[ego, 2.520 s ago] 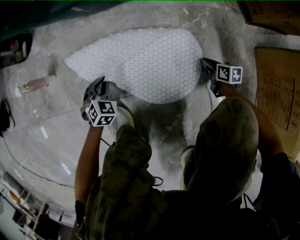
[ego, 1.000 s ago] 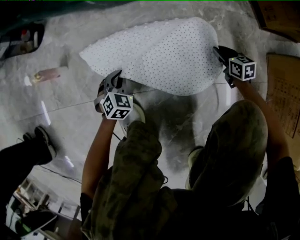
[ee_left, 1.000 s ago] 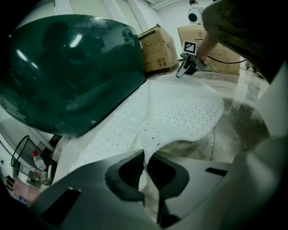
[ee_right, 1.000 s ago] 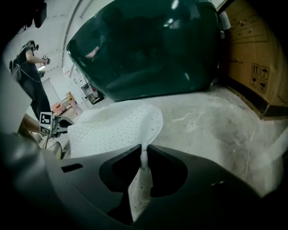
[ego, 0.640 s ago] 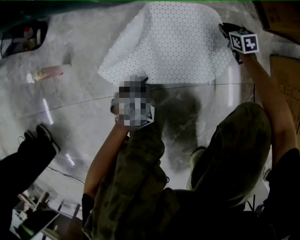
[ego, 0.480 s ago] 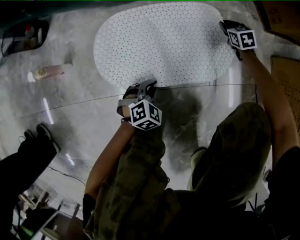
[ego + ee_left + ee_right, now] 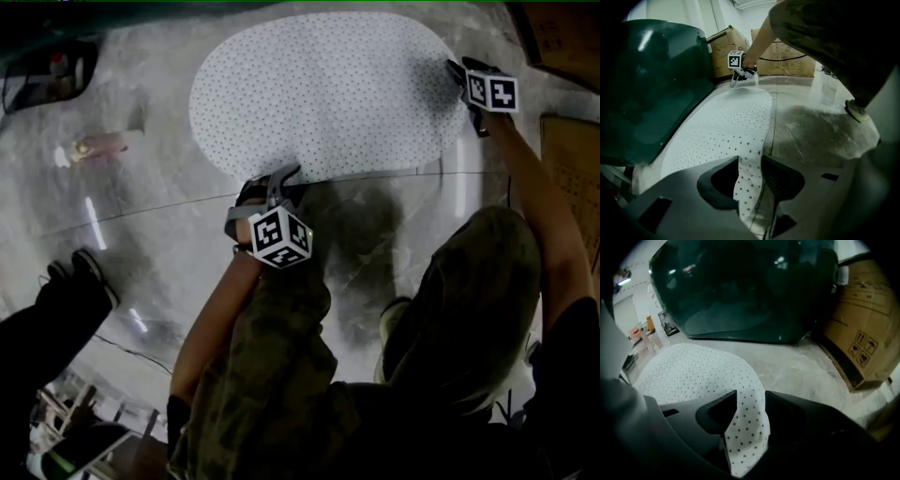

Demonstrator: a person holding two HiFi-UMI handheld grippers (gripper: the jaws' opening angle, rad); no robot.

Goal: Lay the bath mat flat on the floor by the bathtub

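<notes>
The white dotted bath mat (image 7: 328,94) lies spread as a flat oval on the grey floor, alongside the dark green bathtub (image 7: 651,84). My left gripper (image 7: 277,176) is at the mat's near edge. Its jaws are opening, and a strip of the mat's rim (image 7: 750,164) lies loose between them. My right gripper (image 7: 459,70) sits at the mat's right end, also seen across the mat in the left gripper view (image 7: 740,77). Its jaws are opening too, with a raised fold of mat (image 7: 750,401) standing in the gap.
Cardboard boxes (image 7: 572,178) stand to the right of the mat, close to the tub's end (image 7: 867,333). A small pinkish bottle (image 7: 94,145) lies on the floor at left. Another person's dark shoe (image 7: 84,272) is at the left edge. My own shoe (image 7: 394,314) is behind the mat.
The mat went from folded and lifted to spread flat as an oval by the tub. Both grippers moved forward with it and now rest low at its edges.
</notes>
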